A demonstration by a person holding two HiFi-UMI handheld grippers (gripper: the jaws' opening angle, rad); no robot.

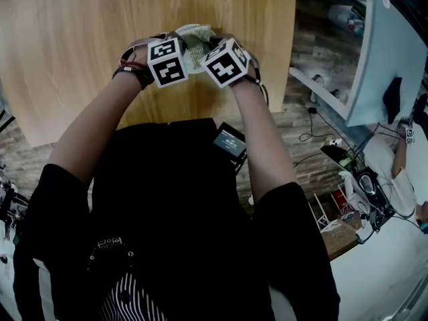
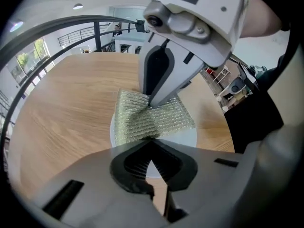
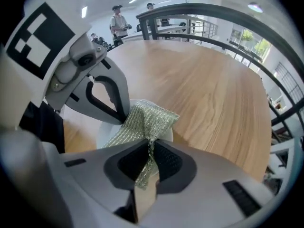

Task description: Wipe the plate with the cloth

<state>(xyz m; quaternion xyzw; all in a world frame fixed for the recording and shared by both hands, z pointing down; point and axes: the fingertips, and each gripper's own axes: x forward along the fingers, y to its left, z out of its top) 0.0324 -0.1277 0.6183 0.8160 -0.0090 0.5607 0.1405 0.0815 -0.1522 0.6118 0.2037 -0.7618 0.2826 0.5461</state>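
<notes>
Above the wooden table point(image 1: 73, 39) both grippers meet around a small white plate point(image 2: 188, 137) and a green-grey mesh cloth point(image 2: 142, 118). My left gripper point(image 2: 151, 159) is shut on the near rim of the plate. In the right gripper view the left gripper point(image 3: 121, 118) grips the plate point(image 3: 105, 133) from the left. My right gripper point(image 3: 151, 148) is shut on the cloth point(image 3: 145, 122), which drapes over the plate's face. In the head view the cloth point(image 1: 194, 40) bunches between the left gripper point(image 1: 175, 39) and the right gripper point(image 1: 212, 44); the plate is hidden there.
The round table's right edge point(image 1: 291, 59) drops to a wood-plank floor with cables point(image 1: 314, 129). A white panel point(image 1: 388, 65) and a cluttered corner lie to the right. A dark railing point(image 2: 71, 25) rings the far side. People point(image 3: 118, 20) stand far off.
</notes>
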